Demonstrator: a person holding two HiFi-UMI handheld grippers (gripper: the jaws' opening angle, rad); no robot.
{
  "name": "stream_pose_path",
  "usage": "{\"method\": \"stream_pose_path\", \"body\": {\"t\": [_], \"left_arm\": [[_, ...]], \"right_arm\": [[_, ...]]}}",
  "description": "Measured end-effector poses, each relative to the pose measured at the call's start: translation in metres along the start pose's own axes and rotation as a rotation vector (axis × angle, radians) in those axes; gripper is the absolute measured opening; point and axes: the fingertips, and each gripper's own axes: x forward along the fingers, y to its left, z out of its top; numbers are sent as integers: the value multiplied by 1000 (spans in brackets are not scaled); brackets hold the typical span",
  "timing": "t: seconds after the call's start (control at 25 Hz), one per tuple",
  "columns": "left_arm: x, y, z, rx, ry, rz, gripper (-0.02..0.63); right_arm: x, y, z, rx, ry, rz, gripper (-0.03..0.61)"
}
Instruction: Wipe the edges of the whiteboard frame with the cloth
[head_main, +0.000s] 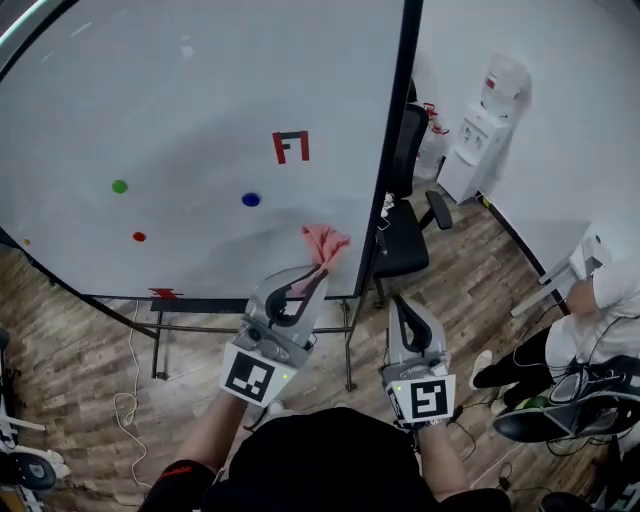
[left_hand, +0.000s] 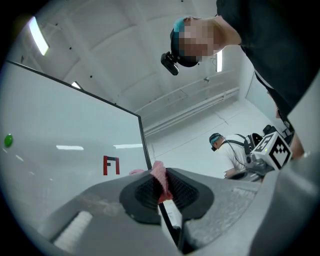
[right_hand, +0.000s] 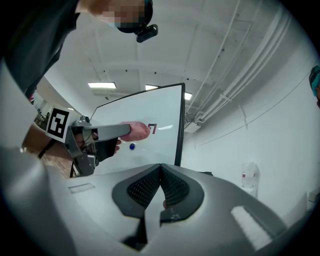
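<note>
A large whiteboard (head_main: 200, 110) with a black frame (head_main: 398, 140) stands on a metal stand in front of me. My left gripper (head_main: 318, 275) is shut on a pink cloth (head_main: 323, 243), which hangs against the board's lower right area, a little left of the right frame edge. In the left gripper view the cloth (left_hand: 161, 179) is pinched between the closed pads. My right gripper (head_main: 397, 303) is shut with nothing in it, below the board's lower right corner. The right gripper view shows the left gripper (right_hand: 127, 131) with the cloth (right_hand: 136, 131) against the board.
Coloured magnets (head_main: 251, 199) and a red mark (head_main: 291, 146) sit on the board. A black office chair (head_main: 405, 235) stands just behind the board's right edge. A water dispenser (head_main: 480, 140) is at the far wall. A seated person (head_main: 590, 310) is at the right.
</note>
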Motion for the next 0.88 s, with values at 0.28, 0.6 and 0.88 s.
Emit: {"method": "stream_pose_path", "body": {"t": [0.28, 0.6, 0.88], "left_arm": [[31, 13, 35, 100, -35, 15, 18], [52, 28, 81, 216, -89, 21, 18], [81, 45, 141, 335, -172, 5, 18]], "right_arm": [[15, -31, 37, -58, -70, 45, 2], [19, -46, 70, -143, -135, 85, 2], [27, -58, 109, -217, -206, 99, 2]]}}
